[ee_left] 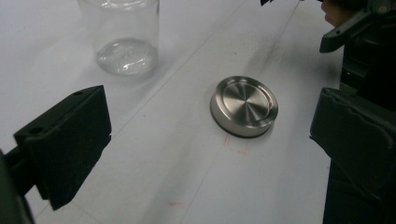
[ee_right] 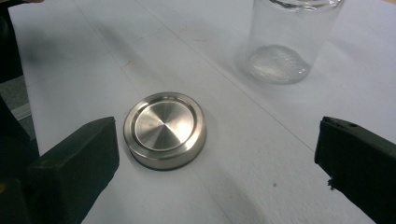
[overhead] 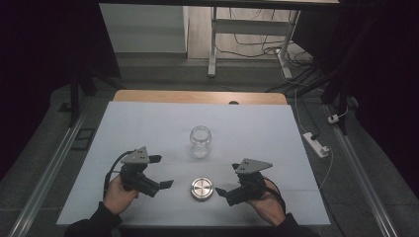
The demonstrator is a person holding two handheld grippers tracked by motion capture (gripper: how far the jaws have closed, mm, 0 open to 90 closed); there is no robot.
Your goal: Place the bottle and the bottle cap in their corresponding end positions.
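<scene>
In the left gripper view the glass jar (ee_left: 122, 35) is cut off by the top edge, so its mouth is out of frame; the right gripper view crops the jar (ee_right: 288, 39) the same way. The right gripper (ee_left: 359, 32) (seen far off in the left gripper view) runs past the right edge. In the high view both forearms leave at the bottom, and the table (overhead: 148, 123) hides the floor beneath.

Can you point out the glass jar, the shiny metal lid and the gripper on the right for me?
glass jar (overhead: 200, 142): high view, on its clear side wall.
metal lid (overhead: 202, 188): high view, on its flat top.
right gripper (overhead: 228, 184): high view, midway between its two open fingertips.
</scene>
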